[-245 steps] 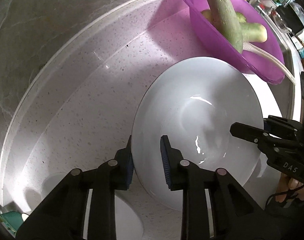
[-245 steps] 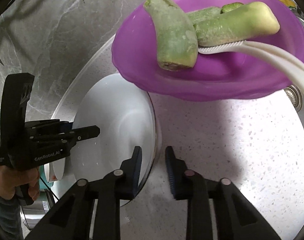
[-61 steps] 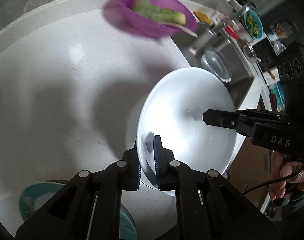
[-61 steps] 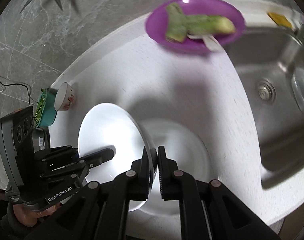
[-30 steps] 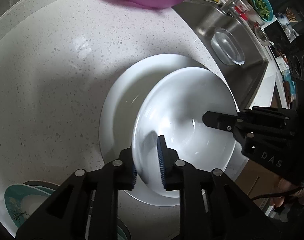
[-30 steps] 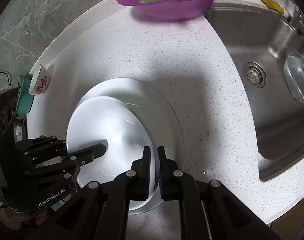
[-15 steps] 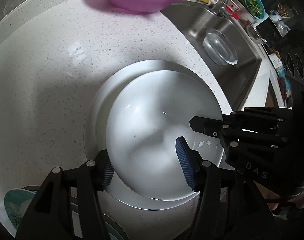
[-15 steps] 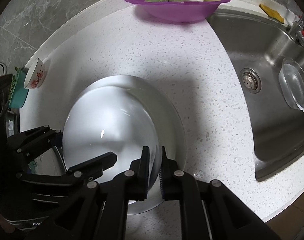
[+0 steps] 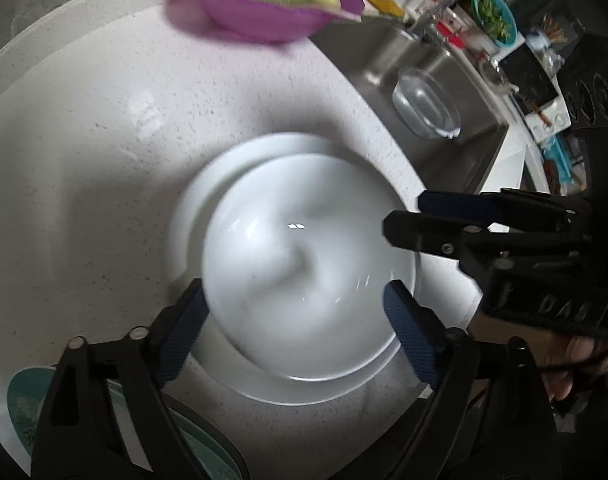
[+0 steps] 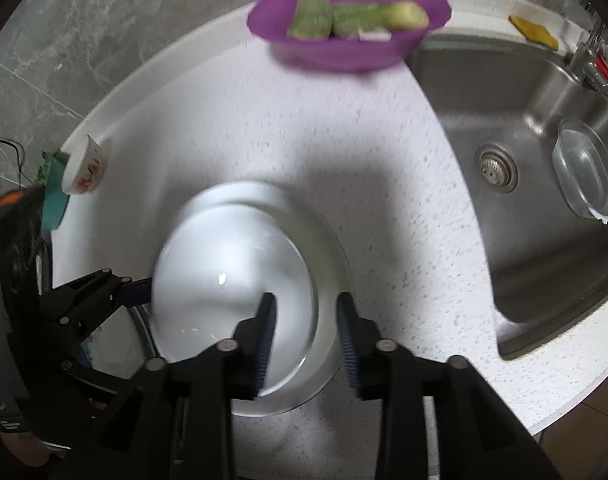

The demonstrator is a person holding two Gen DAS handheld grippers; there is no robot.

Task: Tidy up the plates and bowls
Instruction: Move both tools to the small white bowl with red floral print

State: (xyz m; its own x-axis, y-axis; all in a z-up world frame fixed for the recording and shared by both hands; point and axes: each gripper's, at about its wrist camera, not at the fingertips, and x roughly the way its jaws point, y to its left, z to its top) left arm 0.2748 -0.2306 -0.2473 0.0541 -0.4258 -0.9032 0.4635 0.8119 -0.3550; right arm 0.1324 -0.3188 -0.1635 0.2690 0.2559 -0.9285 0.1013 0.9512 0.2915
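A white bowl [image 9: 304, 260] sits inside a larger white plate [image 9: 192, 208] on the speckled counter. My left gripper [image 9: 296, 328] straddles the bowl's near rim, its jaws opening wide, and neither blue pad presses on the rim. In the right wrist view the bowl [image 10: 232, 280] and the plate [image 10: 332, 272] lie just below my right gripper [image 10: 306, 332]. Its jaws are opening with the bowl's right rim in the gap, untouched. Each gripper shows in the other's view: the right gripper [image 9: 404, 216] at the bowl's right side, the left gripper [image 10: 132, 286] at its left.
A purple bowl [image 9: 272, 12] of green vegetables stands at the back by the wall. The steel sink [image 10: 544, 240] to the right holds a clear glass bowl [image 10: 588, 172]. A small patterned cup [image 10: 86, 168] and teal dishes [image 9: 24, 400] are at the left. The counter's front edge is close.
Both grippers have let go of the white bowl, which now rests in the plate. The left jaws spread wide first, then the right jaws parted, and the right gripper rose a little.
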